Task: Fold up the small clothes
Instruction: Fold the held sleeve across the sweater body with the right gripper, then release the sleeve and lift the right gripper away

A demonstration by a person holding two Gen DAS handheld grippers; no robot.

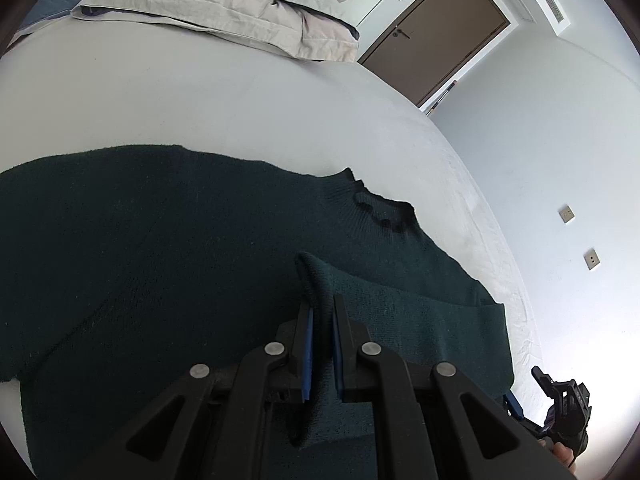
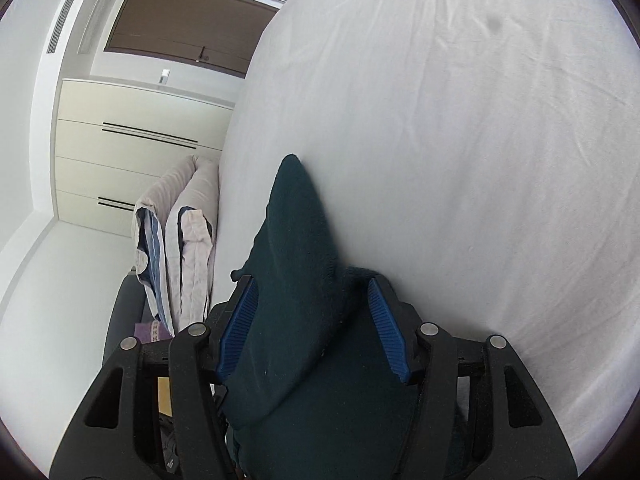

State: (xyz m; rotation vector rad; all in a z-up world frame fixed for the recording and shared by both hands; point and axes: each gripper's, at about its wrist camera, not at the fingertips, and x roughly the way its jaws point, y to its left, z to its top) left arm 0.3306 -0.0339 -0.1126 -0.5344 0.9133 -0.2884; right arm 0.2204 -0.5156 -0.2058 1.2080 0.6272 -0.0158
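The dark green sweater point(image 1: 180, 240) lies on the bed point(image 1: 240, 100). The left hand-held gripper point(image 1: 321, 320) pinches its folded sleeve; the right hand-held gripper point(image 2: 314, 308), half spread, seems not to squeeze it, so cloth may slip.

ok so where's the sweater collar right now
In the left wrist view the collar lies right of centre on the white bed, beyond the left gripper and below the brown door.

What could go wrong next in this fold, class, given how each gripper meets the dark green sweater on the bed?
1. The left gripper pinches only a thin edge of the sweater; it may slip out when lifted.
2. Cloth fills the right gripper, whose pads look apart; pulling may drag the sweater across the bed and spoil the fold.
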